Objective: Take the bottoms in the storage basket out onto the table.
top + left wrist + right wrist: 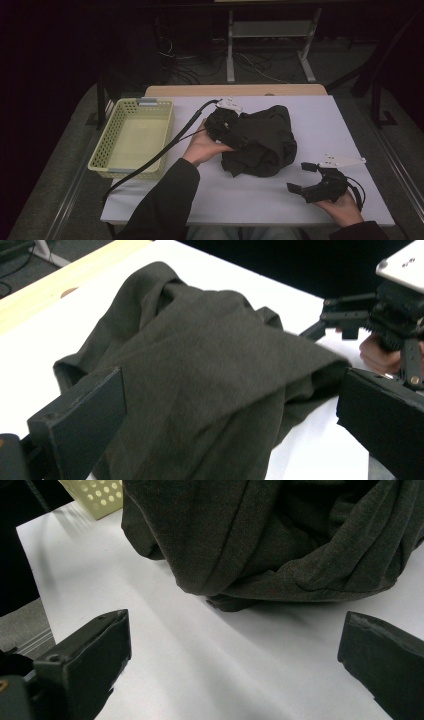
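Dark cloth [262, 140] bunched mid-table [310, 210], basket [134, 137] to its left. Left hand-held gripper [222, 125] at cloth's left edge, jaws wide apart, fabric between them, not clamped. Right hand-held gripper [305, 177] open, empty, near cloth's right-front, farther off. Left hand nearer.

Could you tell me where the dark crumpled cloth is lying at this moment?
In the high view, the dark crumpled cloth lies mid-table on the white tabletop, right of the pale yellow perforated basket, against the left gripper.
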